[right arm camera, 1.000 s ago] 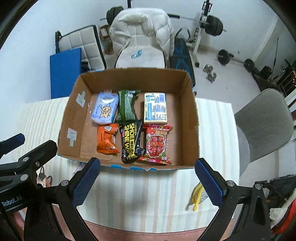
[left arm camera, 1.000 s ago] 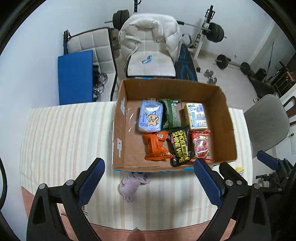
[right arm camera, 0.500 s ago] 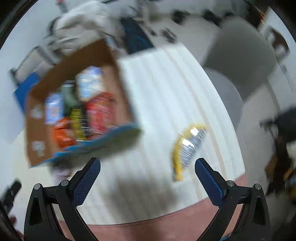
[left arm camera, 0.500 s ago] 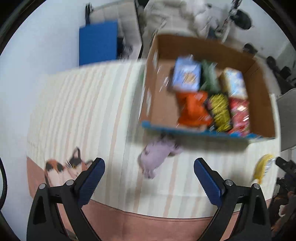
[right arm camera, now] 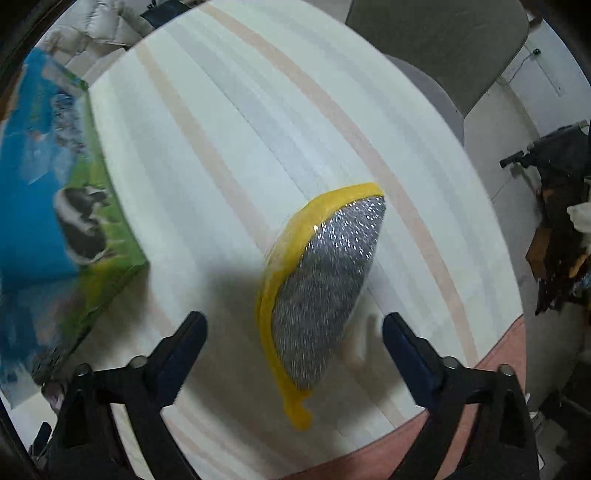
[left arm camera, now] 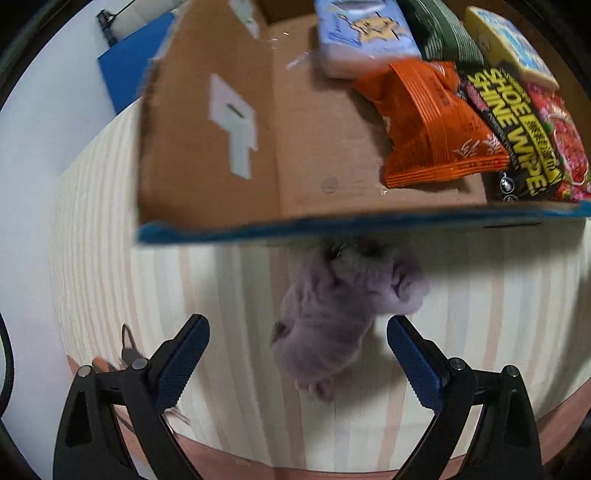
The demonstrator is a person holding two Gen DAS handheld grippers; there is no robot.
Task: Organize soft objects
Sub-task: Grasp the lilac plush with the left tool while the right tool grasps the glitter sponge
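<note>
A crumpled lilac soft cloth (left arm camera: 332,314) lies on the striped tablecloth, against the front wall of the cardboard box (left arm camera: 229,147). My left gripper (left arm camera: 297,354) is open, with its fingers on either side of the cloth's near end. A yellow-edged silver scouring sponge (right arm camera: 317,291) lies on the tablecloth in the right wrist view. My right gripper (right arm camera: 291,350) is open, with its fingers on either side of the sponge's near end. The box holds an orange packet (left arm camera: 432,125), a black shoe-wipes pack (left arm camera: 513,129), a red packet (left arm camera: 569,147) and a light blue pack (left arm camera: 365,33).
The box's printed blue and green outer side (right arm camera: 55,221) stands left of the sponge. A grey chair (right arm camera: 443,48) is beyond the table's far right edge. The table's front edge (right arm camera: 369,454) runs just below both grippers. A cat figure (left arm camera: 125,347) peeks by the left finger.
Both grippers have dropped low and close over the table: the left onto the lilac cloth, the right swung right onto the sponge. Both stay open.
</note>
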